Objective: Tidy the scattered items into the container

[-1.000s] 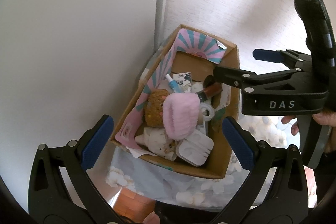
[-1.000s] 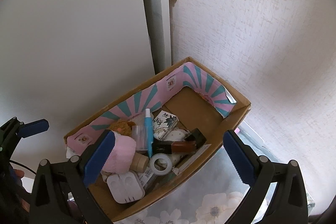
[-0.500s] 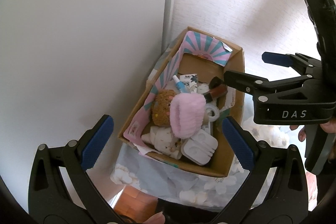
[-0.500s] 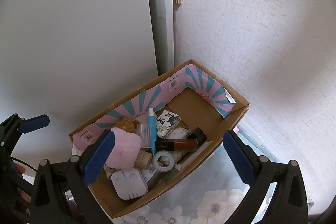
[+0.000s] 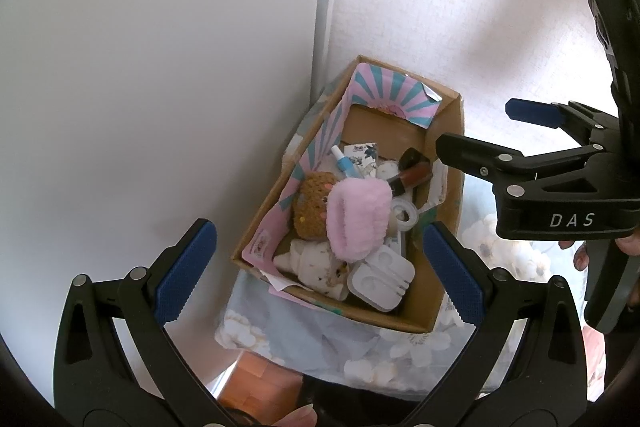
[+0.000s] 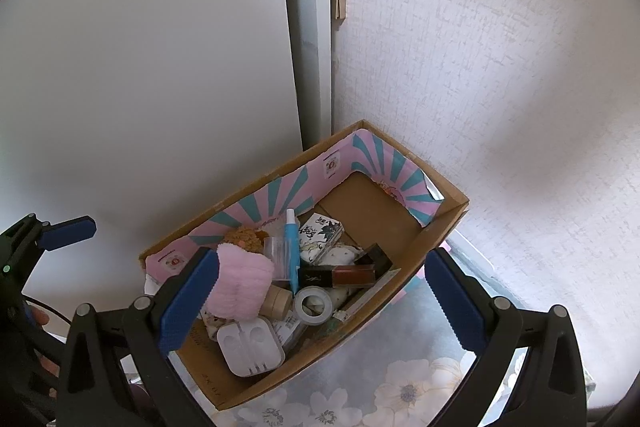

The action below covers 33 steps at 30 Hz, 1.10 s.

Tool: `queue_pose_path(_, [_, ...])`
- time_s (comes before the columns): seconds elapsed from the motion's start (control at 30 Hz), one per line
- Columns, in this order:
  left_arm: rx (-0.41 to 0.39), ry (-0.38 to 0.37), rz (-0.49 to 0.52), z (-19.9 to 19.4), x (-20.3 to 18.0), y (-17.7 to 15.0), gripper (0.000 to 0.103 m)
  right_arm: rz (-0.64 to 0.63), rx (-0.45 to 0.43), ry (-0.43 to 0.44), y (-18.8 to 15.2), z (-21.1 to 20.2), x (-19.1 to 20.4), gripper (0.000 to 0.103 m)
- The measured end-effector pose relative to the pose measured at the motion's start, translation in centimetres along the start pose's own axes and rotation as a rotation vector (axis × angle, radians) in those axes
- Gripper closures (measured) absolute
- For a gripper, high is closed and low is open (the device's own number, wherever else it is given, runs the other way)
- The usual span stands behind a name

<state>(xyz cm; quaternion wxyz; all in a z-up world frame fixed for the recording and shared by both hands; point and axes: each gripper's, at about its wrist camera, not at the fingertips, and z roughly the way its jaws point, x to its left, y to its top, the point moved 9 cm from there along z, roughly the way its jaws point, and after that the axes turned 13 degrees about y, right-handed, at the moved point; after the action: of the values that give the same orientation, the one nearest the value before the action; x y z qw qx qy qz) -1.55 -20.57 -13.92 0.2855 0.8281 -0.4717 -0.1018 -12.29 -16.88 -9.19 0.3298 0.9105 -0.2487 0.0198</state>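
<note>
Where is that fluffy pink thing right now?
In both views the fluffy pink band lies inside the cardboard box, against the brown knitted toy, above the white earphone case.

Legible markings, itemised:

1. "DAS": white capital letters on the black body of the right claw [image 5: 472, 129], read in the left wrist view. The claw stands spread wide, nothing between its fingers.

2. A white monogram logo on the black cap of the lipstick tube [image 6: 340, 275] lying in the cardboard box [image 6: 444, 227]; the letters overlap and cannot be made out with certainty.

3. Dark handwritten marks on the inside of the box's near wall, right wrist view: too small to read.

4. Small square printed emblems on the pink and teal paper lining [image 6: 280, 195] of the box: any lettering on them is illegible.

5. Small patterned packet [image 6: 320, 233] in the box: dark print, unreadable.
</note>
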Motion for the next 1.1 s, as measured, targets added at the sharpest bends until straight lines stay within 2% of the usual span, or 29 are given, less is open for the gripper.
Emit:
queue_pose_path(0.27, [-0.01,-0.002,0.009,-0.6,0.2,0.7,0.0,0.036,-0.018,-0.013,-0.4,-1.9,0.2,0.001])
queue_pose_path(0.37, [-0.022,-0.016,0.028,-1.1,-0.4,1.3,0.0,0.095,-0.02,-0.068,-1.4,-3.5,-0.9,0.001])
queue_pose_path(0.67, [-0.057,-0.109,0.143,-3.2,-6.0,3.1,0.0,0.333,-0.072,-0.244,-5.7,-10.6,-5.9,0.001])
queue_pose_path(0.87, [-0.091,-0.113,0.189,-4.6,-9.1,4.5,0.0,0.487,-0.152,-0.394,-8.6,-16.1,-9.3,0.001])
queue_pose_path(1.1, [-0.107,-0.193,0.235,-6.5,-12.8,5.0,0.0,0.579,-0.191,-0.474,-11.6,-19.8,-10.5,0.001])
